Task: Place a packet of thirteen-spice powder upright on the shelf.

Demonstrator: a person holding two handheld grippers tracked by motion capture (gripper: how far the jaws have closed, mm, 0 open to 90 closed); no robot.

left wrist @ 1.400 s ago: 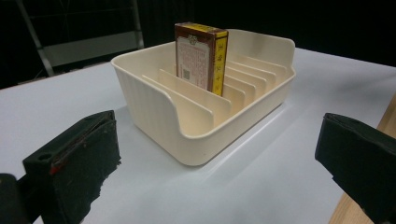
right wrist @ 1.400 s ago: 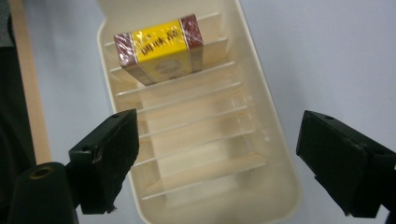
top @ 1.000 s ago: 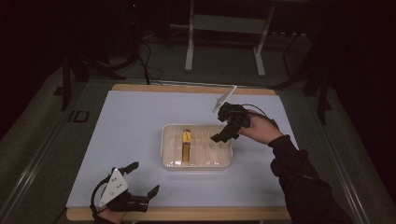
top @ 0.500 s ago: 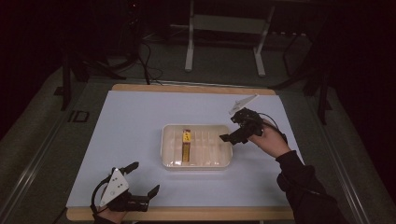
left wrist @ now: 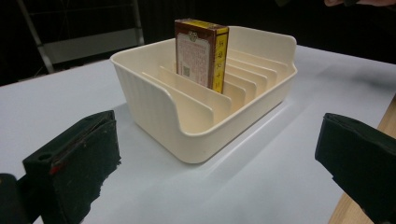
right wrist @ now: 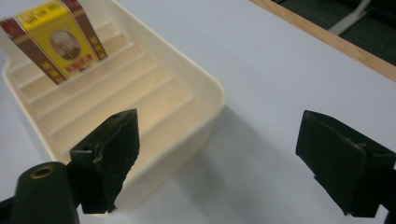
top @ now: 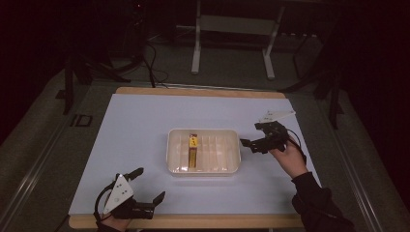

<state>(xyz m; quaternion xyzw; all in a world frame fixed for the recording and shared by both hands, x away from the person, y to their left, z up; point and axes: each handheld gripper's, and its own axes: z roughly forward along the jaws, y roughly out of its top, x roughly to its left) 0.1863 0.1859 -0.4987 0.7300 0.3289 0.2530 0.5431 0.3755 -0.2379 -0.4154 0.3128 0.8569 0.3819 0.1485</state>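
A cream tray (top: 220, 151) with ribbed dividers sits mid-table, and a red and yellow box (top: 193, 149) stands upright in one of its slots. My right gripper (top: 249, 134) hovers just off the tray's right end, open, with nothing between its jaws. In the right gripper view the tray (right wrist: 205, 88) and box (right wrist: 58, 42) lie ahead at the left of the right gripper (right wrist: 219, 149). My left gripper (top: 149, 184) rests open near the front left edge. The left gripper (left wrist: 215, 140) faces the tray (left wrist: 154, 116) and the box (left wrist: 201, 51).
A pale blue mat (top: 145, 121) covers the wooden table (top: 193, 91). Metal stand legs (top: 196, 58) and cables lie on the dark floor behind it.
My right gripper has moved right and lower, from above the tray's right part to beside its right end. The left gripper has stayed put.
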